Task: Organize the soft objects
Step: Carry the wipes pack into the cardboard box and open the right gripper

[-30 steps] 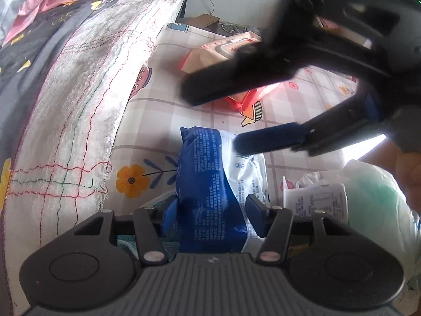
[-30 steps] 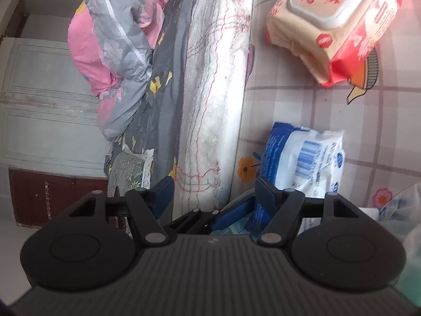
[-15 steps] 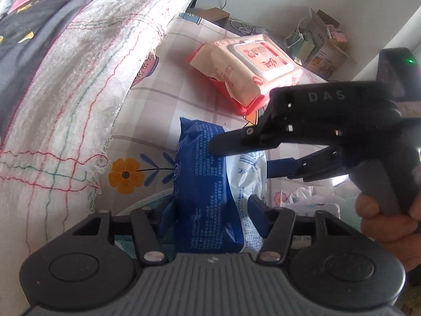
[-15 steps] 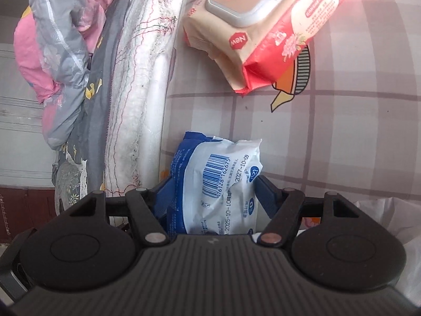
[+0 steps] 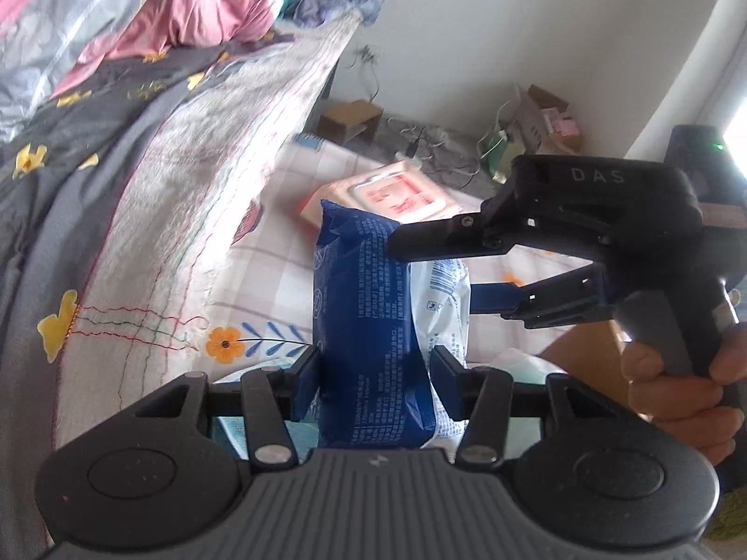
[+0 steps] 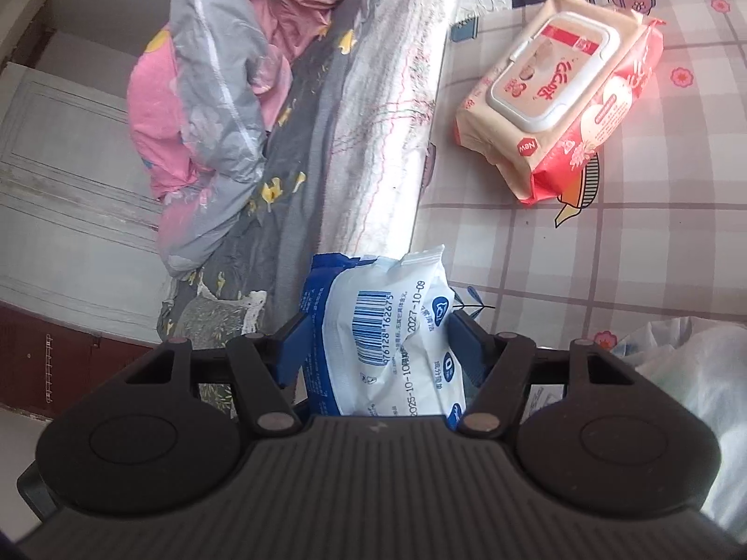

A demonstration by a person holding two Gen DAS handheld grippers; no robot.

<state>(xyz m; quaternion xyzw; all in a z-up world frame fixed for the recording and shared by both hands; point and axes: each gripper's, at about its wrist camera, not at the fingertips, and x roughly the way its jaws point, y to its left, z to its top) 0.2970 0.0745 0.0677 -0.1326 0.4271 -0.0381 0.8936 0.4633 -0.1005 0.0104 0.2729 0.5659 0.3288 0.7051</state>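
My right gripper (image 5: 434, 270) housing reads "DAS". Blue-white tissue pack (image 6: 387, 340): barcode digits, "2027-10-09", "2025-10-10". Pink wipes pack (image 6: 560, 102): "New" on a red badge.

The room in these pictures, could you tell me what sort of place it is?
Most likely a bedroom at home: a bed with a heaped pink and grey quilt, beside a patterned checked sheet.

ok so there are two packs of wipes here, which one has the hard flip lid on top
The pink and red pack, lying flat on the checked sheet. Its white plastic flip lid faces up. The blue and white pack, gripped by both grippers, is a plain soft wrapper, no lid visible.
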